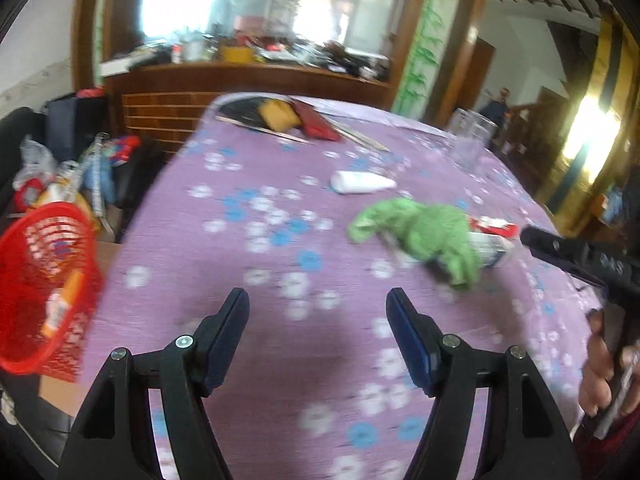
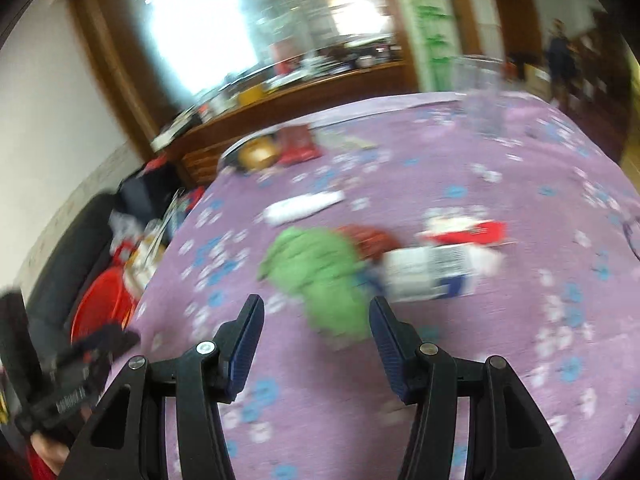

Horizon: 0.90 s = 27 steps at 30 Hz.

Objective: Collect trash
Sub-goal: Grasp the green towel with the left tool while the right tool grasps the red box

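My left gripper [image 1: 318,300] is open and empty above the purple flowered tablecloth [image 1: 256,264]. My right gripper [image 2: 316,312] is open and empty, just short of a crumpled green cloth [image 2: 320,268]. That cloth also shows in the left wrist view [image 1: 424,232]. Beside the cloth lie a white carton with a barcode [image 2: 432,270], a red and white wrapper [image 2: 468,230] and a reddish crumpled piece [image 2: 370,240]. A white tube [image 1: 362,182] lies farther back. A red mesh basket [image 1: 44,284] with some trash in it stands off the table's left edge.
A clear glass [image 1: 470,136] stands at the far right of the table. A yellow sponge [image 1: 278,114], a red packet [image 1: 318,124] and chopsticks [image 1: 360,138] lie at the far end. Bags and clutter [image 1: 80,168] sit left of the table. A wooden counter [image 1: 240,76] is behind.
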### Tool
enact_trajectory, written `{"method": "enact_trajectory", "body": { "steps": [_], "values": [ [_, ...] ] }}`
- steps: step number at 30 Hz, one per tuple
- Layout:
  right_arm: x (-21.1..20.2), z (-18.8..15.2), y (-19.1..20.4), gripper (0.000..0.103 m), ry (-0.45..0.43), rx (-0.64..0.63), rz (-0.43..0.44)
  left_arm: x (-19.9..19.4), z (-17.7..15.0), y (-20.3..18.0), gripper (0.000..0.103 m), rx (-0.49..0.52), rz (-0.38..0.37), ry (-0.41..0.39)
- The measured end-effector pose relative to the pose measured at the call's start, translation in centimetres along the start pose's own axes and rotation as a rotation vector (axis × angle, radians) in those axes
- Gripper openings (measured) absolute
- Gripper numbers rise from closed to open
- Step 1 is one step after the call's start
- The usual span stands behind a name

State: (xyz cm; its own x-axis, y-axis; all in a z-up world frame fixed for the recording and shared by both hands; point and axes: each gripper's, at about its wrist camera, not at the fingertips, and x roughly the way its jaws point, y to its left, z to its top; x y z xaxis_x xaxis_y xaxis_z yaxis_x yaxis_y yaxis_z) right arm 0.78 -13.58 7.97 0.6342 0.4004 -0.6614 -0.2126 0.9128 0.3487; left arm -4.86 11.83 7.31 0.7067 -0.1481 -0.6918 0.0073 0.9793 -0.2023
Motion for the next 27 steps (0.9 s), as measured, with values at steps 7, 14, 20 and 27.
{"method": "enact_trajectory", "body": {
  "steps": [7, 14, 20, 27],
  "values": [
    [-1.6, 1.7, -7.5, 0.059, -0.050, 0.215, -0.028, 3.1, 3.5, -4.2, 0.074, -0.113, -0.109, 0.078],
    [-2.8, 0.5, -9.7, 0.059, -0.053, 0.247, -0.002, 9.5, 5.6, -6.4, 0.074, -0.243, -0.109, 0.212],
    [-4.0, 0.5, -12.1, 0.059, -0.065, 0.288, -0.020, 13.4, 6.2, -8.8, 0.080, -0.240, -0.070, 0.234],
    [-3.6, 1.7, -13.7, 0.060, -0.051, 0.340, -0.018, 15.0, 6.5, -9.8, 0.062, -0.192, -0.086, 0.187]
  ]
}}
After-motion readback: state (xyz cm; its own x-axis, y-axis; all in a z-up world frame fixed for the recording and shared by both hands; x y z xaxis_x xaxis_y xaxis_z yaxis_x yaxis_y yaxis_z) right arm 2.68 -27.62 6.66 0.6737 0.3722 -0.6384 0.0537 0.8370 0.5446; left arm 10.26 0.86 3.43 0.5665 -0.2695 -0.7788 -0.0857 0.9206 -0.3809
